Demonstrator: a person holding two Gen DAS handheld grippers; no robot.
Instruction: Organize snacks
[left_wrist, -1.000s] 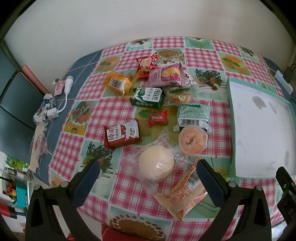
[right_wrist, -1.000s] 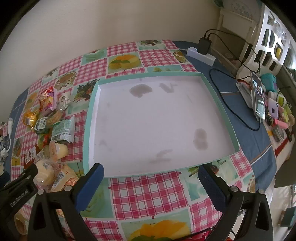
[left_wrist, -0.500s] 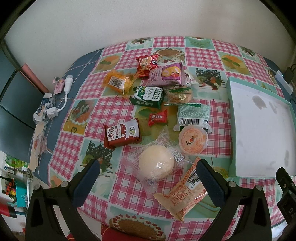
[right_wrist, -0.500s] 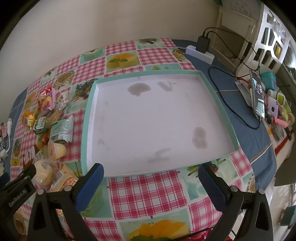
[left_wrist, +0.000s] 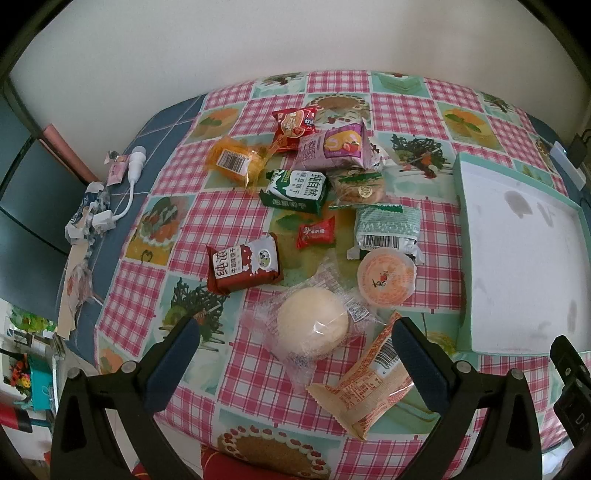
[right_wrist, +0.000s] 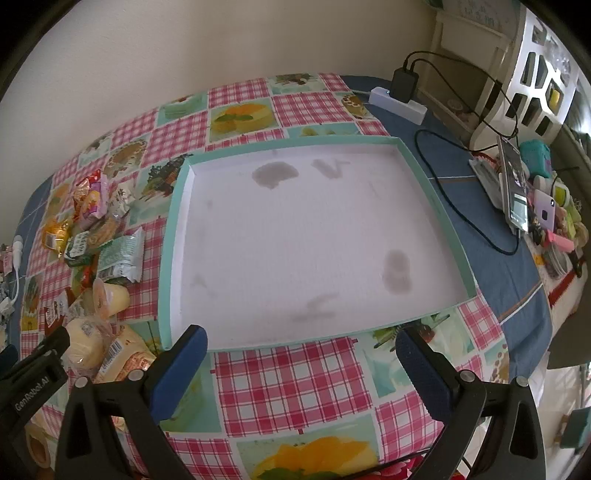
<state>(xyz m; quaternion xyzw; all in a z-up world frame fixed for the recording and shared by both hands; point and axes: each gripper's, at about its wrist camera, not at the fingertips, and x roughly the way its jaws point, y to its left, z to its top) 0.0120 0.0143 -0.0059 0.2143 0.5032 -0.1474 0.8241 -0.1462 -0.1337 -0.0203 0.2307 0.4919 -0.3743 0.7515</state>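
Both tongs, left (left_wrist: 291, 347) and right (right_wrist: 301, 356), hang spread and empty; crinkly plastic-wrapped snacks (left_wrist: 314, 221) crowd the checkered surface (right_wrist: 295, 376) beside the shallow teal-rimmed white cardboard tray (right_wrist: 168, 258).

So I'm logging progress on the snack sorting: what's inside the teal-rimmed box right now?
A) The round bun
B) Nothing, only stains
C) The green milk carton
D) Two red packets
B: the teal-rimmed box shows only a bare, stained white floor, and the snacks all lie on the tablecloth beside it.

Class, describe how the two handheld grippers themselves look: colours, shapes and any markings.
Both the left gripper and right gripper have black triangular frames with silver bolts and dark blue pads. White "GenRobot.AI" lettering marks the left gripper's black body in the right wrist view.
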